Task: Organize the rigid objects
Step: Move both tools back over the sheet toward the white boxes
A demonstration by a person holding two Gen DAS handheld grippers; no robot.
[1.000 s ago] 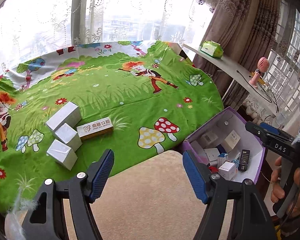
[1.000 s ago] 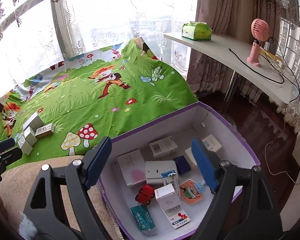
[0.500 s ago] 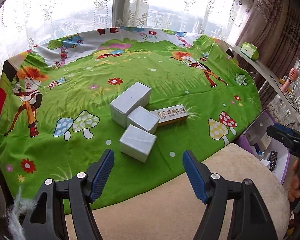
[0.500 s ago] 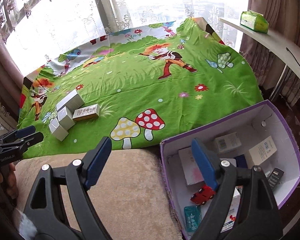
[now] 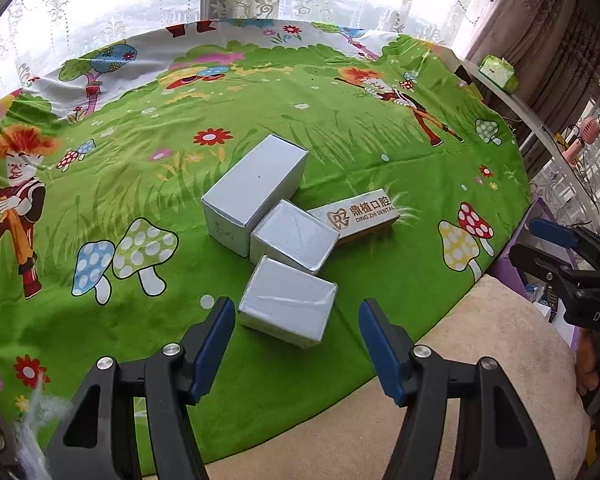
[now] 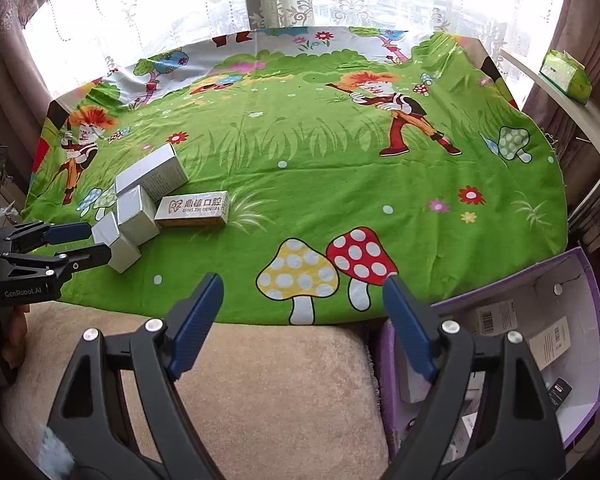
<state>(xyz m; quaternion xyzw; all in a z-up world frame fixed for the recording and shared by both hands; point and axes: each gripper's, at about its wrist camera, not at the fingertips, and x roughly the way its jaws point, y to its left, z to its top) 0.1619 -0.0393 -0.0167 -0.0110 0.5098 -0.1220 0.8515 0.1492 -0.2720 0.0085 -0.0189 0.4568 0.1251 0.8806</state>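
Note:
Three silver boxes lie clustered on the green cartoon cloth [image 5: 340, 140]: a long one [image 5: 256, 188], a middle one [image 5: 296, 236] and a near one [image 5: 292, 288]. A gold-and-white dental box [image 5: 360, 216] lies against the middle one. My left gripper [image 5: 295, 312] points down at the near silver box [image 6: 120, 248], its jaws closing. The box's near end sits between the blue fingertips [image 5: 220, 320], and the pads do not touch it. My right gripper [image 6: 304, 312] is open and empty over the cloth's front edge, far right of the boxes.
A purple-rimmed white box [image 6: 580, 264] holding several small packages stands at the lower right beside a beige cushion [image 6: 280, 392]. A white shelf [image 6: 572, 112] with a green tissue pack [image 6: 566, 76] runs along the right. Curtained windows lie behind the table.
Both views have swung left, away from the purple box and onto the table. My left gripper has come down close to the near silver box and its jaws have narrowed a little.

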